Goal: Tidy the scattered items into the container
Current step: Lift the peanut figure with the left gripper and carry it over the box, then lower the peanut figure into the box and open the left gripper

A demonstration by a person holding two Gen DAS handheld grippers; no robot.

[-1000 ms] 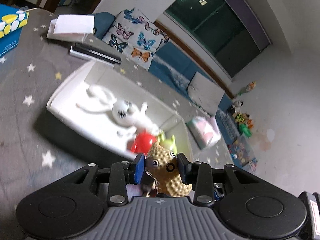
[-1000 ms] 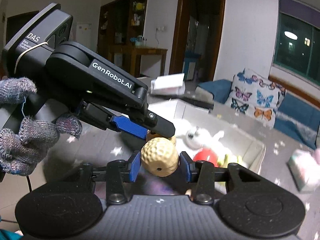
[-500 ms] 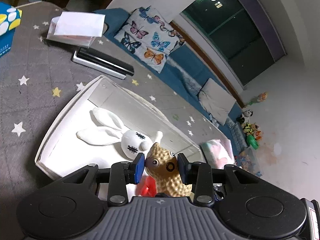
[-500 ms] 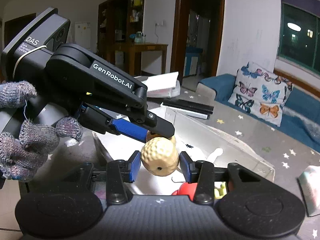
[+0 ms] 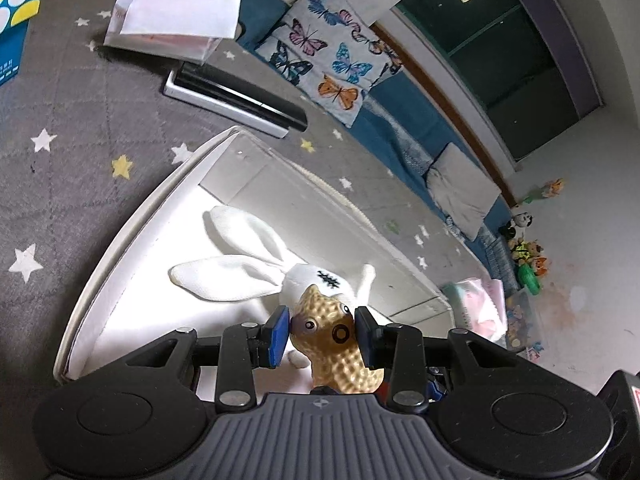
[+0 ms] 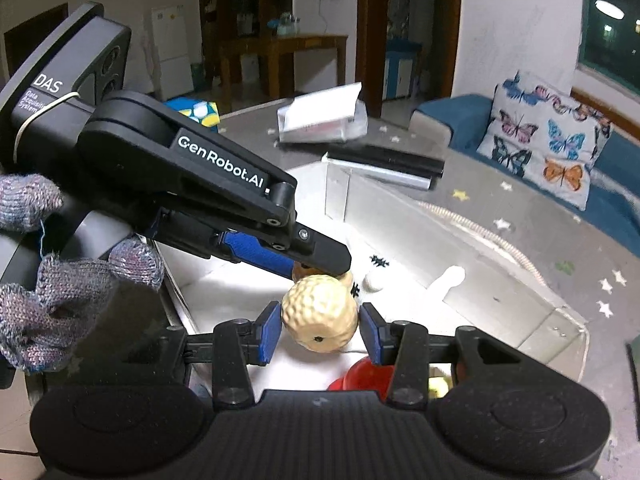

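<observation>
My left gripper (image 5: 322, 330) is shut on a tan peanut toy (image 5: 336, 344) with eyes, held over the white container (image 5: 132, 220). A white rabbit plush (image 5: 244, 268) lies inside the container. In the right wrist view my right gripper (image 6: 319, 326) has a cream dimpled ball (image 6: 320, 316) between its pads with small gaps on both sides, above the container (image 6: 500, 276). The left gripper's body (image 6: 192, 184) reaches in from the left just above the ball. A red toy (image 6: 366, 376) lies in the container below.
The container stands on a grey star-patterned cloth (image 5: 60, 140). A black and white flat device (image 5: 236, 100), a white box (image 5: 172, 28) and a blue tissue box (image 5: 12, 20) lie beyond it. A butterfly cushion (image 5: 332, 56) and a pink bundle (image 5: 480, 308) lie further off.
Both grippers have moved in over the container with their toys. The right gripper's pads have spread slightly away from the ball.
</observation>
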